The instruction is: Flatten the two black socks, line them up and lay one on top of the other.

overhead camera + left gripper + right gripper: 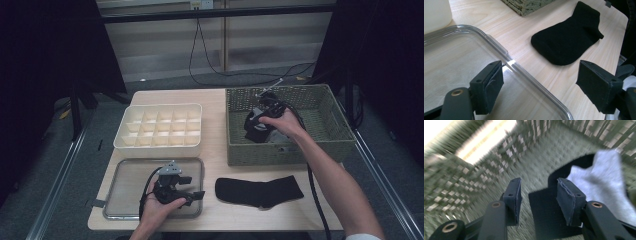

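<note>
Wicker basket [330, 142]: contains a black sock [544, 212] beside a grey one [599, 187]. Black sock: soft, light, limp; I'd pinch a bunched fold. My right gripper [539, 195]: jaws part-open over it, empty. My left gripper [541, 85]: wide, empty.

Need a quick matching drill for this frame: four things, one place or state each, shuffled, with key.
1. black sock
2. right gripper
3. left gripper
4. divided white tray

A. jaws open above the clear lid
B. inside the wicker basket, over dark and grey cloth
C. far left part of the table
D. flat on the table in front of the basket

Pairs: 1-D, 2-B, 3-A, 4-C
</note>
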`<state>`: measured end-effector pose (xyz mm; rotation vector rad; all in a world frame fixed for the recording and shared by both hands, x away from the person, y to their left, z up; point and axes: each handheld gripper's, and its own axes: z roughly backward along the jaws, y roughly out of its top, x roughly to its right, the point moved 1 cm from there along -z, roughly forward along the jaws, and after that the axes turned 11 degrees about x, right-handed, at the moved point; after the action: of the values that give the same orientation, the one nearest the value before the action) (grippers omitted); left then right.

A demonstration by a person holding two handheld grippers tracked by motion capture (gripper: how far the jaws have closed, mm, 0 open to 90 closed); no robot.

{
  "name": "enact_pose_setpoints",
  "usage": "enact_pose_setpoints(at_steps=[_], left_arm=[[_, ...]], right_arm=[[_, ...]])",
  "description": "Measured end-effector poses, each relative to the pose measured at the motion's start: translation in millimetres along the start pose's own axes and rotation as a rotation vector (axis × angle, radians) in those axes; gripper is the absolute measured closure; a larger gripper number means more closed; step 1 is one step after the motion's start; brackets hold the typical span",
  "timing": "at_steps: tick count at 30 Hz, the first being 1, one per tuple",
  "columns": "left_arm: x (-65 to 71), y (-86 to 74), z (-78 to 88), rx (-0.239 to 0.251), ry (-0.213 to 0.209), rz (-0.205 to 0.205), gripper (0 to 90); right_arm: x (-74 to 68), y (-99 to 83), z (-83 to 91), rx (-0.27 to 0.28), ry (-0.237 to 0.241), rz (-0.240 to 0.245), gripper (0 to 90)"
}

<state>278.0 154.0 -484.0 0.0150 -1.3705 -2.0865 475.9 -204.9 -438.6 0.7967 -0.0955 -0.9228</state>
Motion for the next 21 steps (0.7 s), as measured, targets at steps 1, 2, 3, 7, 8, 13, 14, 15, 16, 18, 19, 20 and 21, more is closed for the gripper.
enact_pose_setpoints(at_steps=[1, 2, 3, 7, 8, 13, 14, 15, 16, 18, 19, 20, 21], left_arm=[[2.2, -0.1, 0.0, 0.003, -0.01, -0.003, 21.0], [3.4, -0.2, -0.3, 0.004, -0.013, -0.007, 20.9], [4.9, -0.4, -0.8, 0.001, -0.014, -0.011, 20.9], [6.0, -0.3, -2.1, 0.003, -0.024, -0.013, 20.1], [5.8, -0.3, -2.6, 0.004, -0.025, -0.008, 20.1], [7.4, -0.2, -2.8, 0.001, -0.024, -0.017, 20.1], [7.4, -0.3, -2.6, 0.002, -0.022, -0.016, 20.1], [7.4, -0.3, -2.7, 0.002, -0.019, -0.015, 20.1], [7.2, -0.2, -2.4, 0.004, -0.012, -0.017, 20.1], [6.5, 0.2, -0.7, 0.005, -0.007, -0.021, 20.1], [6.3, 0.2, -0.5, 0.01, -0.007, -0.018, 20.1], [6.0, 0.0, -0.4, 0.012, -0.005, -0.014, 20.1], [5.6, 0.0, -0.4, 0.009, -0.002, -0.015, 20.1]], right_arm=[[1.9, -1.2, -5.2, -0.026, 0.008, 0.0, 51.3], [2.6, -2.6, -10.0, -0.042, -0.006, 0.011, 51.9], [3.5, -3.6, -12.8, -0.053, -0.011, 0.017, 52.7], [3.2, -4.2, -18.2, -0.078, 0.001, 0.03, 53.6], [3.7, -4.7, -19.1, -0.086, 0.008, 0.03, 53.2], [2.5, -4.7, -28.2, -0.151, -0.01, 0.064, 54.2], [2.7, -5.1, -29.1, -0.164, -0.014, 0.054, 54.2], [4.7, -6.0, -31.2, -0.177, -0.022, 0.058, 54.2], [5.1, -6.8, -33.0, -0.195, -0.028, 0.048, 53.9], [5.3, -8.1, -37.1, -0.219, -0.034, 0.054, 52.6], [5.2, -8.1, -37.5, -0.221, -0.033, 0.061, 51.8], [4.4, -8.6, -38.4, -0.22, -0.035, 0.056, 51.4], [4.6, -9.1, -39.4, -0.228, -0.043, 0.069, 50.4]])
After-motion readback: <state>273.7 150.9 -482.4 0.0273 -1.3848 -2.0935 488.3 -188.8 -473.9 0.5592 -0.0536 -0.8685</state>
